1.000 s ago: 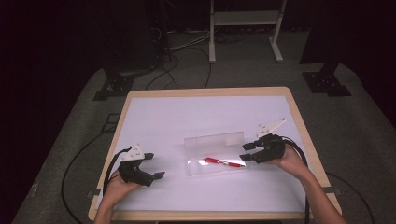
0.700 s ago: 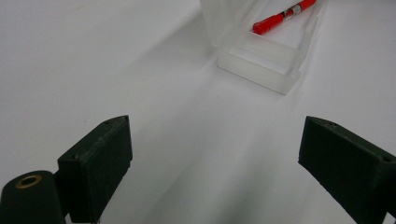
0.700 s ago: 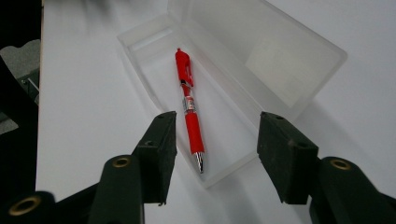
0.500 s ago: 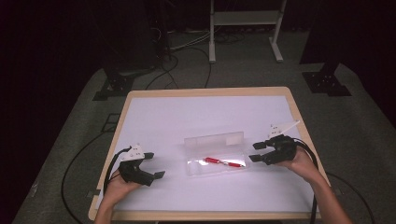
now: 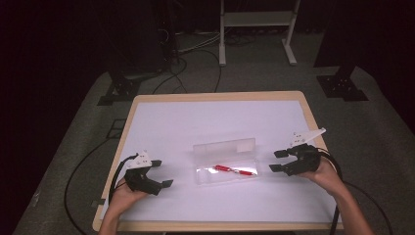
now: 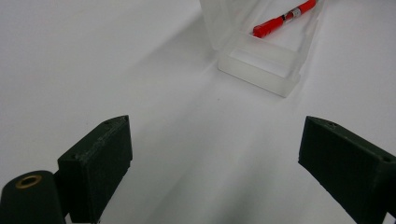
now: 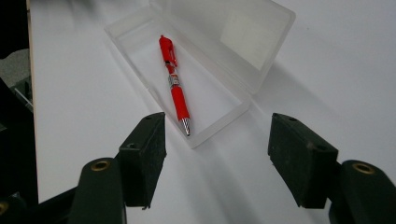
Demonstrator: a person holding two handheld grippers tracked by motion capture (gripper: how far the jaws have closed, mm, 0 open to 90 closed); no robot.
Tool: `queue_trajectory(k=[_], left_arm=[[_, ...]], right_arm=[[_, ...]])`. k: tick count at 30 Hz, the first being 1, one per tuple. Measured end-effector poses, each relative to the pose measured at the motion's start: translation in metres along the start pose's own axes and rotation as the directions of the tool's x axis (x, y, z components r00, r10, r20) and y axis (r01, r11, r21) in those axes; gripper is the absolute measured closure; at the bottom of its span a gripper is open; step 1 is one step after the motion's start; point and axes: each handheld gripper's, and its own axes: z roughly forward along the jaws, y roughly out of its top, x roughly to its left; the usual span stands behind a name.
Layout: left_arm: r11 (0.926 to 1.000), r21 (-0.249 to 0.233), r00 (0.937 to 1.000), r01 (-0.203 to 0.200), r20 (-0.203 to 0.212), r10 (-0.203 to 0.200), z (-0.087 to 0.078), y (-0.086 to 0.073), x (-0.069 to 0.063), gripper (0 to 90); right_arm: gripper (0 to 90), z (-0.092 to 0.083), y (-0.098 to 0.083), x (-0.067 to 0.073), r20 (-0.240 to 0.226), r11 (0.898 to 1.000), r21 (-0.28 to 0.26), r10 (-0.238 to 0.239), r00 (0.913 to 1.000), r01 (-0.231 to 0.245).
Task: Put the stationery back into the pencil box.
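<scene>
A clear plastic case (image 5: 205,177) lies open at the table's middle, its lid (image 5: 224,146) folded back on the far side. A red pen (image 5: 234,170) rests inside the tray. My right gripper (image 5: 277,161) sits just right of the case, pointing at its end. Its jaws have just been opening and hold nothing. In the right gripper view the pen (image 7: 175,86) and case (image 7: 219,126) lie ahead of the open right gripper (image 7: 217,154). My left gripper (image 5: 162,173) rests open left of the case, empty. In the left gripper view, the case (image 6: 266,65) and pen (image 6: 284,17) lie beyond the left gripper (image 6: 212,163).
The white table top (image 5: 195,117) has a wooden rim (image 5: 215,97). Cables trail from both grippers off the near edge. Beyond the table, a metal stand (image 5: 254,29) and cables sit on the dark floor.
My right gripper has drawn back to the right, away from the case's end, and its jaws stand wider. The pen, the case and the left gripper have not moved.
</scene>
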Motion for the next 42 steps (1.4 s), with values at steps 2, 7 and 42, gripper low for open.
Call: queue_trajectory(k=[2, 7, 42], left_arm=[[1.0000, 0.002, 1.0000, 0.000, 0.004, 0.000, 0.000, 0.000, 0.000, 9.3], [1.0000, 0.003, 1.0000, 0.001, 0.007, -0.001, 0.001, 0.000, -0.001, 9.3], [0.9999, -0.011, 0.9998, 0.000, 0.019, 0.000, 0.000, 0.001, -0.003, 9.0]], right_arm=[[35.5, -0.002, -0.001, 0.000, 0.004, 1.000, 0.001, 0.005, 1.0000, -0.005], [34.5, -0.006, -0.007, -0.001, 0.017, 1.000, 0.003, 0.013, 0.9998, -0.013], [33.6, -0.036, -0.058, 0.000, 0.065, 0.995, -0.005, 0.101, 0.9928, -0.101]])
